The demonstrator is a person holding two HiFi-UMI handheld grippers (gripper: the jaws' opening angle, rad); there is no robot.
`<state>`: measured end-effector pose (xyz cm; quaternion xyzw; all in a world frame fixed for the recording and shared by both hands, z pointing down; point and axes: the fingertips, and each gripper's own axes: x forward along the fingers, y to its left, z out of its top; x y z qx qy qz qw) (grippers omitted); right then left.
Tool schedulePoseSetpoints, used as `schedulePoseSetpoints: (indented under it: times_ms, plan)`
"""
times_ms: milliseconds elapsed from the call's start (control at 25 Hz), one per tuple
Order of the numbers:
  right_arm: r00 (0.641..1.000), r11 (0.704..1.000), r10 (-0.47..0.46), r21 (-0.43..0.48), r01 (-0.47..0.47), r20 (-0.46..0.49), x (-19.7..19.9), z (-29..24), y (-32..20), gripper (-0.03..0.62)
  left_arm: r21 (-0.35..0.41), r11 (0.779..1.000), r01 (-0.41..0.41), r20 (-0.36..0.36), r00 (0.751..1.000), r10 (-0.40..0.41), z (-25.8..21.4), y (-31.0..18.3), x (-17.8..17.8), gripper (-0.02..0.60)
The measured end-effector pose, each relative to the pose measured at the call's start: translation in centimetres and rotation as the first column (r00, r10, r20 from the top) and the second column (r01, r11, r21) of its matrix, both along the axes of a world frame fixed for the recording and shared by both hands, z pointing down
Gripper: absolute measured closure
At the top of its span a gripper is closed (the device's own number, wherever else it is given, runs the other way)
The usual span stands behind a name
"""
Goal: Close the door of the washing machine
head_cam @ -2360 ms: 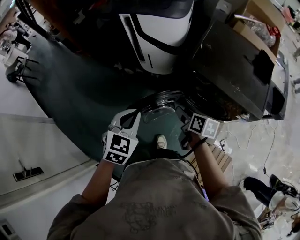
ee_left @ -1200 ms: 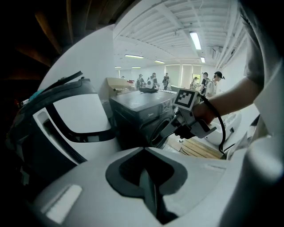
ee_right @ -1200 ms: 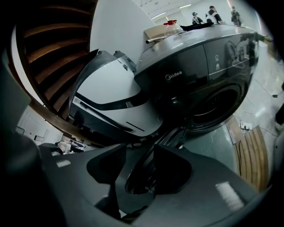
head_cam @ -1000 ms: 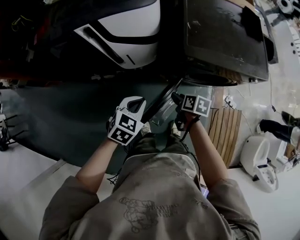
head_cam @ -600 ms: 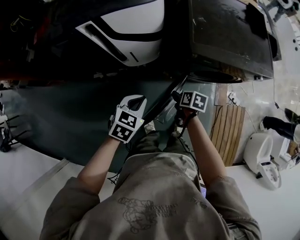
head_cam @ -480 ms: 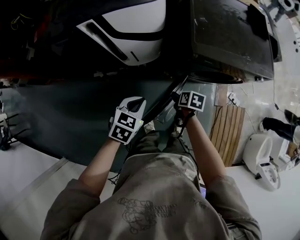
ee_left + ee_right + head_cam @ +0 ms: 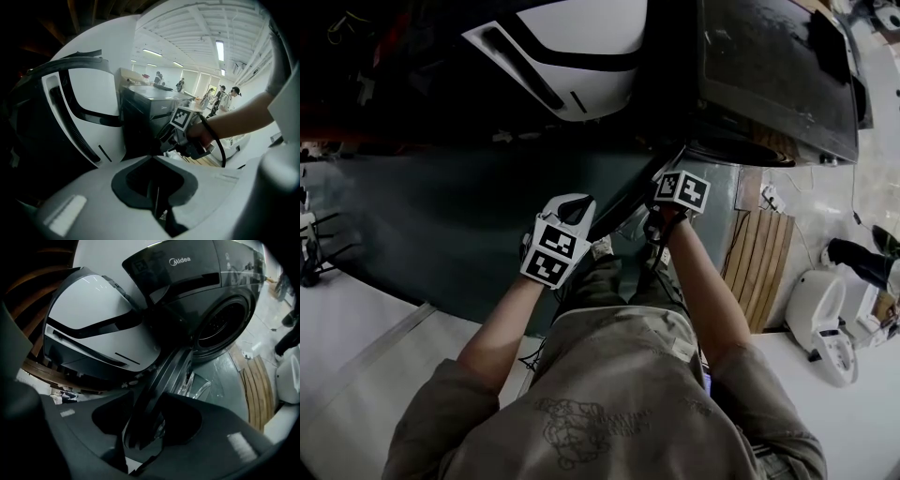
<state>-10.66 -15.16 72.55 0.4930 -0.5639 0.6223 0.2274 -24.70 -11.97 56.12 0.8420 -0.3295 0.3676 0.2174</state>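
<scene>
Right gripper (image 7: 147, 398) hangs released, I see, jaws wide astride the rim of the door (image 7: 174, 369), which stands swung out from the washing machine (image 7: 220, 296); left gripper (image 7: 152, 158) is clenched on nothing.

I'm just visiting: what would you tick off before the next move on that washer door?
1. Washing machine door open, not yet shut: ok.
2. Door's rim sits between the right gripper's jaws, which stand wide apart: ok.
3. Left gripper shut, empty, beside the door: ok.
4. Drum opening with nothing hanging out: ok, as far as it shows.
5. Inside of the drum: cannot tell, too dark.
</scene>
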Motion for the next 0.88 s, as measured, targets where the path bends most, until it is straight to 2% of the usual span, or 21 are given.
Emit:
schedulePoseSetpoints:
  times_ms: [80, 200, 640, 880]
  plan:
    - [0.999, 0.999, 0.034, -0.018, -0.034, 0.016, -0.2, 0.4, 0.2, 0.404, -0.001, 1.0, 0.003, -0.001, 1.0, -0.003, 0.1, 0.1, -0.2, 0.581]
    - [0.998, 0.998, 0.059, -0.031, -0.058, 0.034, -0.5, 0.7, 0.4, 0.402, -0.004, 1.0, 0.011, 0.0, 1.0, -0.011, 0.3, 0.3, -0.4, 0.581]
    - [1.0, 1.0, -0.003, 0.017, 0.002, 0.005, -0.1, 0.4, 0.6, 0.43, -0.018, 1.0, 0.017, 0.0, 1.0, -0.017, 0.6, 1.1, 0.0, 0.581]
    - [0.998, 0.998, -0.057, 0.03, 0.057, -0.012, 0.9, 0.2, 1.7, 0.439, -0.03, 1.0, -0.008, 0.002, 1.0, 0.008, 0.8, 1.7, 1.1, 0.581]
